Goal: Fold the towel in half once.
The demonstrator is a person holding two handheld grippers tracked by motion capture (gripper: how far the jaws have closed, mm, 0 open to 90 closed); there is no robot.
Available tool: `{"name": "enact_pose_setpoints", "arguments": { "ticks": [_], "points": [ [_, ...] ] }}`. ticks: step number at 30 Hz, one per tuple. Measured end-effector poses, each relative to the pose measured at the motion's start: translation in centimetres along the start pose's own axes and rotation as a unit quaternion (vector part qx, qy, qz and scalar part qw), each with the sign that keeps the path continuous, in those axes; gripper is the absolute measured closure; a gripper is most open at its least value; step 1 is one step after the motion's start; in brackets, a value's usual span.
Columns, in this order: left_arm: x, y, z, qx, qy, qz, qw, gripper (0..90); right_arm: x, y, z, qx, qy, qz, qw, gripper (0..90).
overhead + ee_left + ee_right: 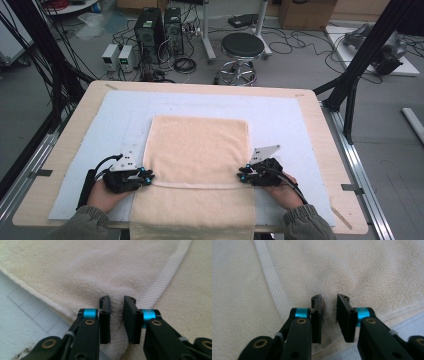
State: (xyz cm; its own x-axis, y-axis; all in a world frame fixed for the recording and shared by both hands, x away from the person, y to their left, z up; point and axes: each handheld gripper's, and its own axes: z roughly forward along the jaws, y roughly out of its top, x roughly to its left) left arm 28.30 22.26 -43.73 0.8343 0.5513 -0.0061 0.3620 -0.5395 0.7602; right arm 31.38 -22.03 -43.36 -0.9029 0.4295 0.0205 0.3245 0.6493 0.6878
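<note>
A cream terry-cloth towel with a white ribbed hem band (200,165) lies on the pale blue-white mat (280,115) over the light wooden table (320,120), its near portion hanging over the table's front edge. The hem band crosses the towel between the two tools — a folded-over edge, by the look of it.

The black left gripper with blue collars (117,315) sits at the towel's left margin, its jaws pinched on a raised ridge of pile, with the band just to the right of its tips and bare mat to its left. The black right gripper (329,315) mirrors it at the right margin — jaws likewise clamped on a tuck of cloth, with the band just to the left of its tips and mat at the lower right of its tips. In the high view both tools, left (145,176) and right (244,175), rest low on the cloth at the same depth.

The step in hand appears to be seizing both corners of the folded edge. To do it well, each pinch should take every layer at the corner, and the two hands should lift level and together so the edge stays straight.
</note>
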Motion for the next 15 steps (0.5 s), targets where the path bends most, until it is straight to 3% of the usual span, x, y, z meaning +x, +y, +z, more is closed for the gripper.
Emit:
{"name": "enact_pose_setpoints", "arguments": {
  "ticks": [4, 9, 15],
  "points": [
    [0.1, 0.2, 0.0, 0.000, 0.000, -0.004, 1.0000, 81.7, -0.3, 0.0, -0.1, -0.003, 0.010, 0.006, 0.9999, 82.5],
    [0.2, 0.6, -0.8, -0.019, -0.001, -0.013, 0.9997, 83.3, -0.5, 0.1, -0.4, -0.012, 0.018, 0.016, 0.9996, 84.0],
    [0.1, 1.2, -2.6, -0.049, 0.005, -0.019, 0.9986, 84.0, -0.2, 1.0, -2.1, -0.047, 0.023, 0.016, 0.9985, 84.5]
  ]
}}
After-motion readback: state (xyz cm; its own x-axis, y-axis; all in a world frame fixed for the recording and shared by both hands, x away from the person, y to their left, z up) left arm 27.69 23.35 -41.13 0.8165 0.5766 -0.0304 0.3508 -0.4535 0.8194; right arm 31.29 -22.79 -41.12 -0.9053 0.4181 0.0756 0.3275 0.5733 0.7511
